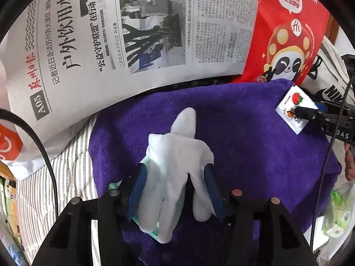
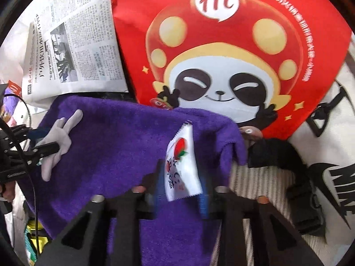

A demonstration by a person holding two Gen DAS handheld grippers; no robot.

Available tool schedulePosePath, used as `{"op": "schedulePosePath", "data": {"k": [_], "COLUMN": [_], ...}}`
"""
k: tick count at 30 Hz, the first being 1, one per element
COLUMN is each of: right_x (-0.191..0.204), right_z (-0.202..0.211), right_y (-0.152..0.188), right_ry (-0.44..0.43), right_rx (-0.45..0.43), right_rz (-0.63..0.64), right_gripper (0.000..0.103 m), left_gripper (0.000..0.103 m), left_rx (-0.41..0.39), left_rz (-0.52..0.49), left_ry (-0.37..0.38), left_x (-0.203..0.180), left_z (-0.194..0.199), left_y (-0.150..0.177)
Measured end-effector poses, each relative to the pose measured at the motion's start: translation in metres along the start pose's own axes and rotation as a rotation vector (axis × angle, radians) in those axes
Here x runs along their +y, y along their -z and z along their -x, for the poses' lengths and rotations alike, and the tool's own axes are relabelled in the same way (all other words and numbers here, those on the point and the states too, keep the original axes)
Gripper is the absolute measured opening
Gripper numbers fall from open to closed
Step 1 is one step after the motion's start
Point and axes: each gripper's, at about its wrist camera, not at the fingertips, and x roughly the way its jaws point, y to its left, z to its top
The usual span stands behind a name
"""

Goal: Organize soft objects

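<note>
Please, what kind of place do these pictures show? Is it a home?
Probably a home, perhaps a bed or sofa used as a work surface. A purple towel lies over striped bedding-like fabric, with a newspaper, a red panda bag and a white Nike bag around it.

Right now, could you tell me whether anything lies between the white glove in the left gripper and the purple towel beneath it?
Nothing visible does: the white glove, clamped in the left gripper, hangs directly over bare purple towel. The white sachet sits in the right gripper, off to the side.
</note>
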Motion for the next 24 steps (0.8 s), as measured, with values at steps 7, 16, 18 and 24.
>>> {"op": "schedulePosePath", "data": {"k": [7, 16, 18, 24], "right_x": [-0.006, 0.001, 0.0, 0.007], "right_z": [0.012, 0.039, 0.052, 0.098], "right_y": [0.003, -0.002, -0.001, 0.017], "right_ry": [0.069, 0.104, 0.093, 0.06], "right_rx": [-0.048, -0.072, -0.088, -0.122], "right_rz": [0.017, 0.003, -0.027, -0.067], "right_gripper": [0.057, 0.063, 0.064, 0.065], "left_gripper": [0.064, 0.075, 0.075, 0.075], "left_rx": [0.003, -0.017, -0.024, -0.064], "left_rz": [0.021, 0.054, 0.052, 0.031], "left_ry": [0.017, 0.028, 0.03, 0.025], "left_x": [0.005, 0.014, 0.016, 0.009], "left_z": [0.016, 0.047, 0.054, 0.089], "left_y": [0.02, 0.032, 0.033, 0.046]}}
